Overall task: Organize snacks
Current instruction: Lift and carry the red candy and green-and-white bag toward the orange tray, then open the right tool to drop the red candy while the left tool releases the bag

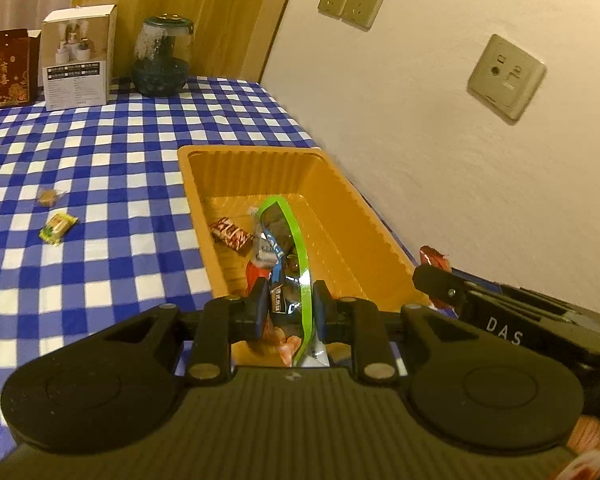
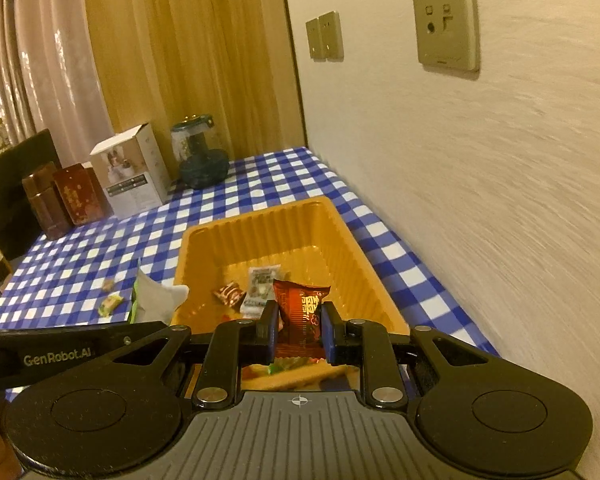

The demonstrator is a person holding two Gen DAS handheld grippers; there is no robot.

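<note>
**Both packets hang over the near end of the tray**

Your left gripper point(image 1: 288, 308) has its jaws clenched on a green-edged packet point(image 1: 290, 256); your right gripper point(image 2: 300, 328) grips a red packet point(image 2: 300, 308). Each packet stands on edge, long axis running away from you, above the near end of the orange tray point(image 1: 340, 216) by the worktop's wall edge, so letting go should drop them in. Two small sweets point(image 1: 58, 230) lie left of the tray, nearer your left hand. The tray's near wall is hidden behind the grippers
</note>
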